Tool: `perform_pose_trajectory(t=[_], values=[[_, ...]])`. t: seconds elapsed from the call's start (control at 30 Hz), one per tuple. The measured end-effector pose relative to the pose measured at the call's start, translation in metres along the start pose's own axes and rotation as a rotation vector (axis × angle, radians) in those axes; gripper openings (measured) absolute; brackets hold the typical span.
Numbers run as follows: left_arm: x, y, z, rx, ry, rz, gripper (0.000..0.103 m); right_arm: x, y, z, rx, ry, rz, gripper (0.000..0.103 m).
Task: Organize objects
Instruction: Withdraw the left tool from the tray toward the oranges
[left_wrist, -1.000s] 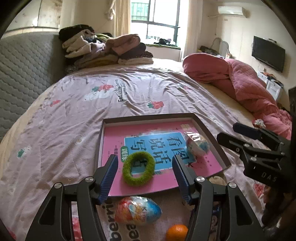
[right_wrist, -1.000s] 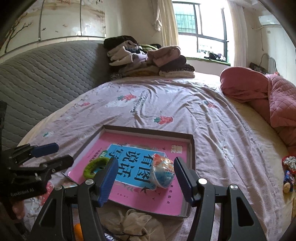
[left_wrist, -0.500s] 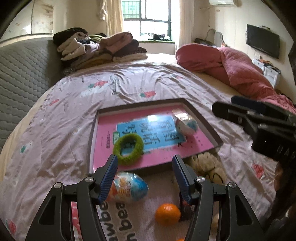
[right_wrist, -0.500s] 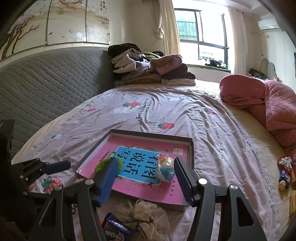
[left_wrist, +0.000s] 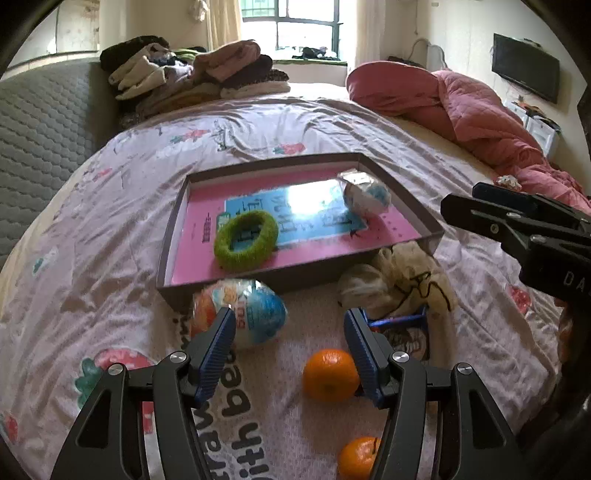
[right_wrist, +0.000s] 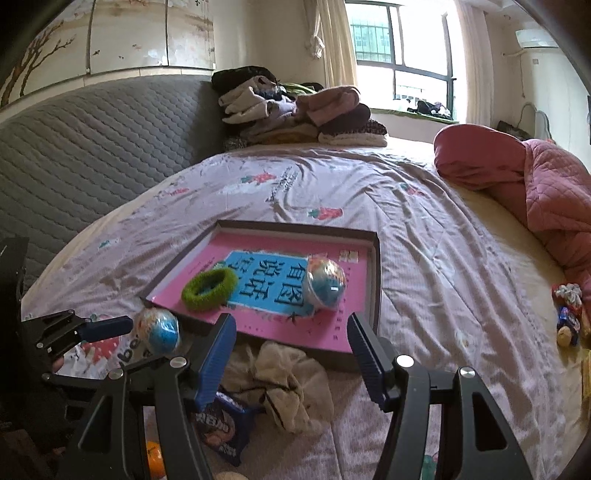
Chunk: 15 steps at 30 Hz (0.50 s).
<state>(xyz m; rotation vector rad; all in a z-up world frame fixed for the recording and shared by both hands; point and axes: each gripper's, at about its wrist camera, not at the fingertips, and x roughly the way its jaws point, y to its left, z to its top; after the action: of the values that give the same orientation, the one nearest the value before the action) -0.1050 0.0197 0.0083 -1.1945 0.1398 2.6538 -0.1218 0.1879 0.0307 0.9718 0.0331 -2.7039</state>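
A shallow brown box (left_wrist: 424, 225) (right_wrist: 376, 280) with a pink book in it lies on the bed. In it are a green hair ring (left_wrist: 245, 240) (right_wrist: 208, 284) and a foil-wrapped egg (left_wrist: 365, 194) (right_wrist: 325, 282). In front of the box lie a second egg (left_wrist: 240, 310) (right_wrist: 159, 328), a cream cloth (left_wrist: 395, 280) (right_wrist: 284, 380), a blue snack packet (left_wrist: 406, 332) (right_wrist: 221, 428) and two oranges (left_wrist: 328, 374) (left_wrist: 356, 458). My left gripper (left_wrist: 290, 339) is open and empty above the egg and the orange. My right gripper (right_wrist: 291, 350) is open and empty above the cloth.
A pile of folded clothes (left_wrist: 192, 77) (right_wrist: 295, 110) sits at the head of the bed. A red quilt (left_wrist: 461, 110) (right_wrist: 517, 177) lies along the right side. Small wrapped items (right_wrist: 569, 314) lie near the right edge. A grey padded headboard (right_wrist: 92, 155) is on the left.
Both grippers have drawn back from the box toward the near side of the bed. The egg, oranges, cloth and packet in front of the box have come into view. Both stay open.
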Motion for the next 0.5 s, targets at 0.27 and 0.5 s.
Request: perform_pose_trajectory(t=[0.27,0.5], values=[[-0.001,-0.003,-0.013,0.01,0.015,-0.008,0.062,-0.001,0.001,-0.012,-0.003,0.018,0.002,0.062],[-0.01,-0.007,-0.023,0.017,0.015,-0.021,0.062,-0.001,0.001,-0.019,0.0,0.031,-0.005,0.062]])
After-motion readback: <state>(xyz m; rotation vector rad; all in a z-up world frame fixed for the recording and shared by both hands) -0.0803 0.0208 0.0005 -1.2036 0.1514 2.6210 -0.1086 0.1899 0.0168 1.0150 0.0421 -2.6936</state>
